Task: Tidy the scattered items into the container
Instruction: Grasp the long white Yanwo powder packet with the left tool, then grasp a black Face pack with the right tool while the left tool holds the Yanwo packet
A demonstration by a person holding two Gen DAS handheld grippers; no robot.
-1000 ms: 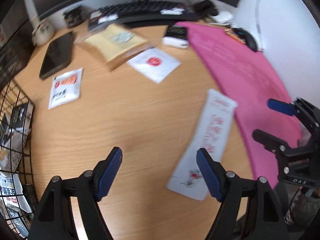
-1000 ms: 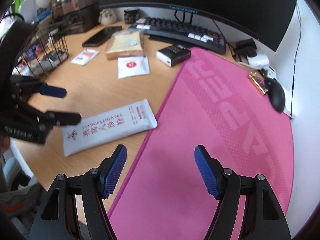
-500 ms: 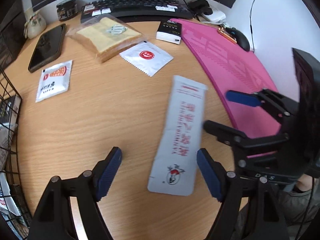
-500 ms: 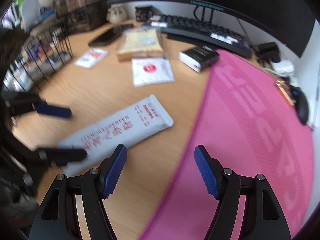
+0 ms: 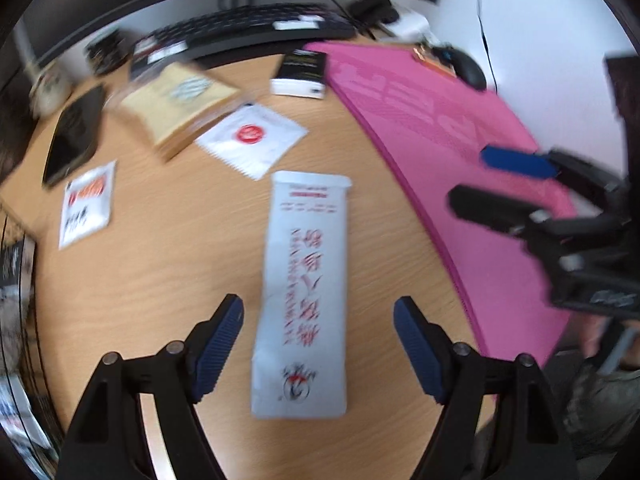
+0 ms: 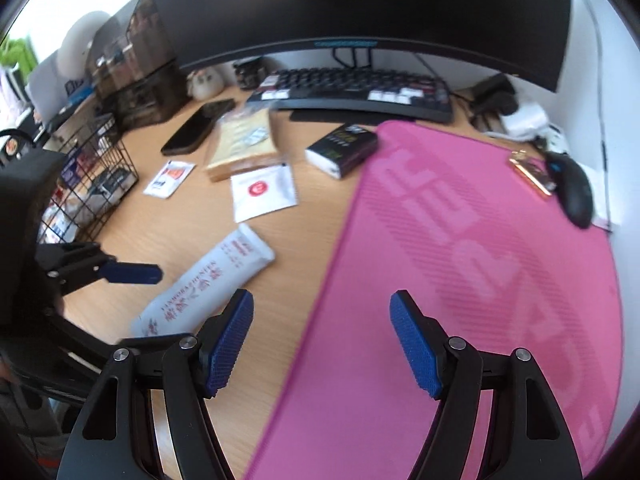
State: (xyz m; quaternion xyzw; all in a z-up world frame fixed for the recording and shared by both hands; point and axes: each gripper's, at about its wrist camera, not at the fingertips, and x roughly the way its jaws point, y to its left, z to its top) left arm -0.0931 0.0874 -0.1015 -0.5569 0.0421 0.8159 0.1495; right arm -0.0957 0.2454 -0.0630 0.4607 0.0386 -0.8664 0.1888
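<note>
With both my left hand-held gripper [image 5: 318, 344] and right hand-held gripper [image 6: 322, 338] spread apart and empty, nothing new is packed: the long white sachet [image 5: 304, 288], two small packets and bread lie on the counter [image 5: 168, 264], wire basket [image 6: 96, 176] aside.

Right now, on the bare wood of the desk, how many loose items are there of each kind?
Flat sachets: 3, the long white packet, square white sachet, small orange-print sachet
Bagged bread: 1
Black boxes: 1
Phones: 1
Total: 6
</note>
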